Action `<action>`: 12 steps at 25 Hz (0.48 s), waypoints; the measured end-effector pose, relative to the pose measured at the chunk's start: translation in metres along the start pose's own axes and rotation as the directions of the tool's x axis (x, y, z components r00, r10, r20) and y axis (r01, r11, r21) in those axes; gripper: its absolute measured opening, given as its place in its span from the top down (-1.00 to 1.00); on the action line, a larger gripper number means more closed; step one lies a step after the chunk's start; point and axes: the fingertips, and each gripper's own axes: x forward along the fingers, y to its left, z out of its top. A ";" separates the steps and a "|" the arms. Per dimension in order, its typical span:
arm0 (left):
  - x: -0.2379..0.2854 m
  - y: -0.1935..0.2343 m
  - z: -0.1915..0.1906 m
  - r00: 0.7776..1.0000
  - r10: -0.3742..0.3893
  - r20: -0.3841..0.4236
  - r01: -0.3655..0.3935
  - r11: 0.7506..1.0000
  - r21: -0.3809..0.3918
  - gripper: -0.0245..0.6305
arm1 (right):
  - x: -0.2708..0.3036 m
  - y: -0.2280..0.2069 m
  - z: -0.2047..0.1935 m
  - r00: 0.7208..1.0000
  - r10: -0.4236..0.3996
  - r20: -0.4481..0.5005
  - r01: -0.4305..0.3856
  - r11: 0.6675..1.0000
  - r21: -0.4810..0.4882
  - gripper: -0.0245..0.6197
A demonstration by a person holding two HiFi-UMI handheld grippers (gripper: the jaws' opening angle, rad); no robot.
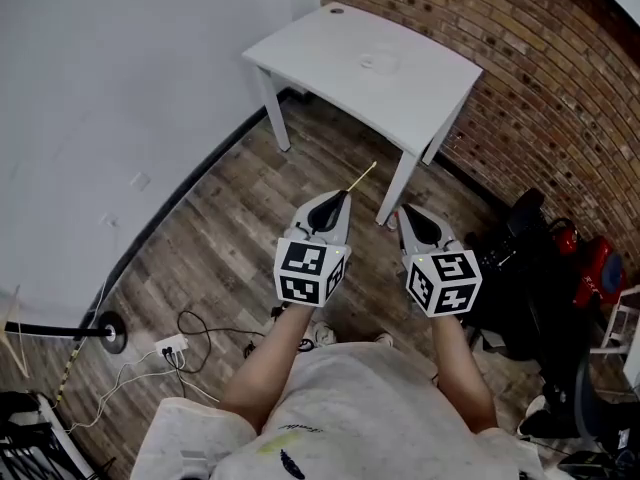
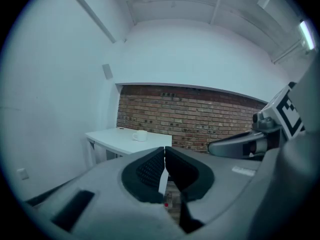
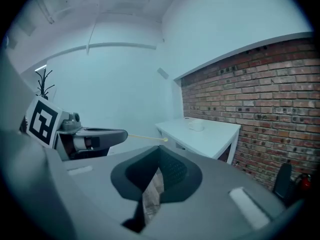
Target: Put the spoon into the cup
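Now: left tongs [image 1: 343, 197] clamped on handle end of slim yellow long-handled spoon [image 1: 361, 177], its bowl pointing far toward white square worktop [image 1: 330, 48]. Small white cup [image 1: 380, 63] stands there, well apart from you. Right tongs [image 1: 403, 214] together, empty. Spoon looks light, thin and liable to swivel, so grip handle firmly. Cup looks light; may tip.

At the centre of the head view, only the far end of the thin pale-yellow spoon [image 1: 362, 176] shows; the rest is hidden inside the left claw [image 1: 344, 197]. The small white cup [image 1: 380, 63] on the white surface [image 1: 430, 93], upper centre, is too faint to show a handle. The lower edge cuts off the person's torso [image 1: 340, 423].
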 end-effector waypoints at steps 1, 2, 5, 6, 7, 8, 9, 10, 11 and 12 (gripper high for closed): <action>-0.002 0.005 -0.001 1.000 -0.006 0.000 0.006 1.000 -0.003 0.91 | 0.004 0.005 0.000 1.000 -0.004 -0.003 0.004 1.000 -0.001 0.89; -0.004 0.011 0.000 1.000 -0.010 0.002 0.010 1.000 -0.007 0.91 | 0.007 0.010 0.000 1.000 -0.006 -0.006 0.006 1.000 -0.003 0.89; -0.006 0.029 0.002 1.000 -0.009 0.016 0.009 1.000 -0.020 0.91 | 0.017 0.022 -0.001 1.000 -0.007 -0.017 0.007 1.000 -0.016 0.89; -0.006 0.034 0.001 1.000 -0.008 0.018 0.008 1.000 -0.026 0.91 | 0.020 0.026 -0.003 1.000 -0.007 -0.025 0.007 1.000 -0.019 0.89; -0.006 0.038 0.001 1.000 -0.008 0.019 0.009 0.999 -0.033 0.91 | 0.023 0.028 -0.005 0.999 -0.007 -0.032 0.007 1.000 -0.021 0.89; -0.005 0.041 0.001 1.000 -0.009 0.020 0.010 0.999 -0.037 0.91 | 0.026 0.028 -0.006 0.999 -0.008 -0.037 0.008 1.000 -0.021 0.89; -0.003 0.044 0.002 1.000 -0.010 0.021 0.010 0.999 -0.040 0.91 | 0.029 0.027 -0.006 0.999 -0.011 -0.039 0.010 1.000 -0.019 0.89; -0.001 0.048 0.003 1.000 -0.009 0.022 0.010 0.999 -0.040 0.91 | 0.033 0.025 -0.004 0.999 -0.013 -0.040 0.013 1.000 -0.017 0.89; 0.002 0.051 0.004 1.000 -0.008 0.022 0.009 0.999 -0.039 0.91 | 0.036 0.023 -0.003 0.999 -0.016 -0.039 0.016 1.000 -0.014 0.89; 0.006 0.054 0.005 1.000 -0.008 0.021 0.008 0.999 -0.038 0.91 | 0.040 0.020 -0.002 0.999 -0.019 -0.038 0.019 1.000 -0.010 0.89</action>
